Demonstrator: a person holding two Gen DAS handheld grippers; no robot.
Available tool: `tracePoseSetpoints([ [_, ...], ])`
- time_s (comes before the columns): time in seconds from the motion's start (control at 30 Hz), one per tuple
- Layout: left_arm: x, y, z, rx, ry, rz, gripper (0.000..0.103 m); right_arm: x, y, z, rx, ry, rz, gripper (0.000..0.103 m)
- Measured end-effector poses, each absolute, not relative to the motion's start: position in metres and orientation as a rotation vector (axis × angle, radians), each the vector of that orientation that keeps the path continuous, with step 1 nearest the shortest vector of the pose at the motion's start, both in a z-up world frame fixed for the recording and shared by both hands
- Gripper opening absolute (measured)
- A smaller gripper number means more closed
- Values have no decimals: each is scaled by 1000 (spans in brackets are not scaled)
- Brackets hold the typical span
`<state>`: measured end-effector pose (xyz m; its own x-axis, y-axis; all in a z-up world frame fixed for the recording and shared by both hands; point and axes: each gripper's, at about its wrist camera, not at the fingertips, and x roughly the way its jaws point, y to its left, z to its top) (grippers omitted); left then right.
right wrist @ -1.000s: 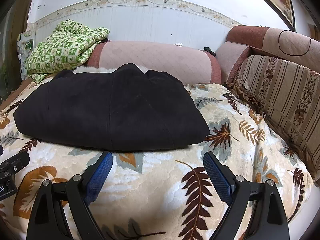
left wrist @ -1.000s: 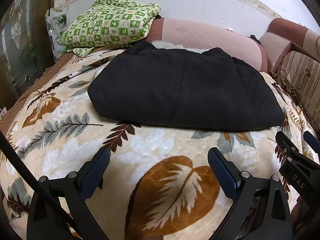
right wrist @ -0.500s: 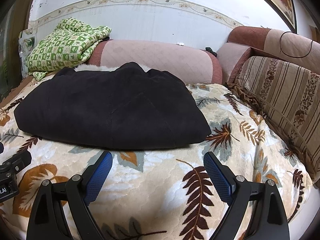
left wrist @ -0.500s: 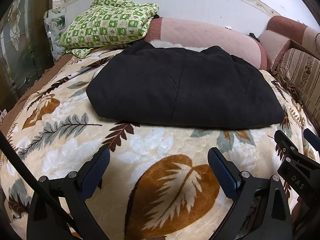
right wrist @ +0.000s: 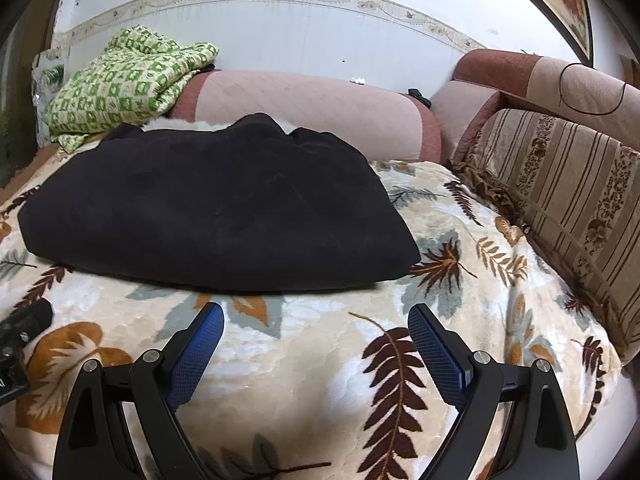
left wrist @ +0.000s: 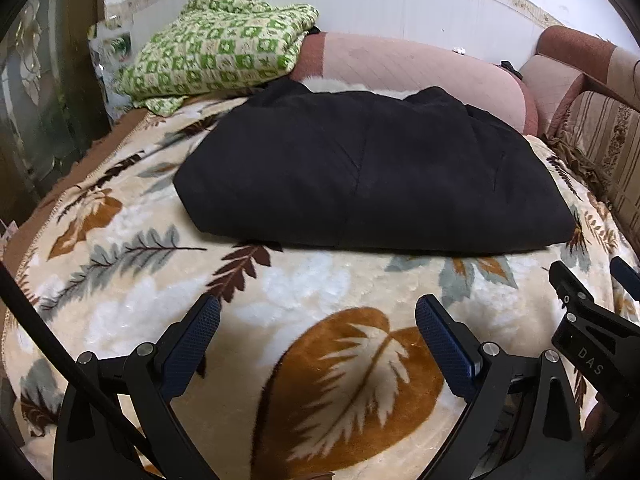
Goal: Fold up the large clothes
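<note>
A leaf-patterned blanket [left wrist: 132, 312] in cream, brown and grey covers the bed, with a pink quilted bolster [right wrist: 304, 110] running along the white wall at its far edge and a striped cushion [right wrist: 568, 196] lining the right side. In the middle of the blanket lies the black garment [left wrist: 360, 176], folded into a thick, roughly rectangular bundle, its near edge facing both cameras and a strip of white fleece showing at its far edge. A green checked quilt [left wrist: 216, 48] is heaped in the far left corner, resting partly on the bolster. Near the front edge of the bed, the left hand-held gripper [left wrist: 318, 318] hangs above the blanket with its blue-padded fingers spread wide and nothing between them. The right hand-held gripper [right wrist: 316, 326] hangs just beside it, likewise spread and empty, both clear of the garment.
</note>
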<state>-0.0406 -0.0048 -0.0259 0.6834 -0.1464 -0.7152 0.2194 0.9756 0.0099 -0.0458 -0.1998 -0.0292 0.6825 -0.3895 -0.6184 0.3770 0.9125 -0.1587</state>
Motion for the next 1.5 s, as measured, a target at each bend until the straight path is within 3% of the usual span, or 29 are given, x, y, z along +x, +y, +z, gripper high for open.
tracePoseSetpoints([
  [0.23, -48, -8, -19, 144, 729, -183, 98, -47, -198, -30, -45, 699, -445, 96],
  [1.5, -44, -11, -29, 147, 771, -197, 98, -39, -198, -41, -57, 787, -445, 96],
])
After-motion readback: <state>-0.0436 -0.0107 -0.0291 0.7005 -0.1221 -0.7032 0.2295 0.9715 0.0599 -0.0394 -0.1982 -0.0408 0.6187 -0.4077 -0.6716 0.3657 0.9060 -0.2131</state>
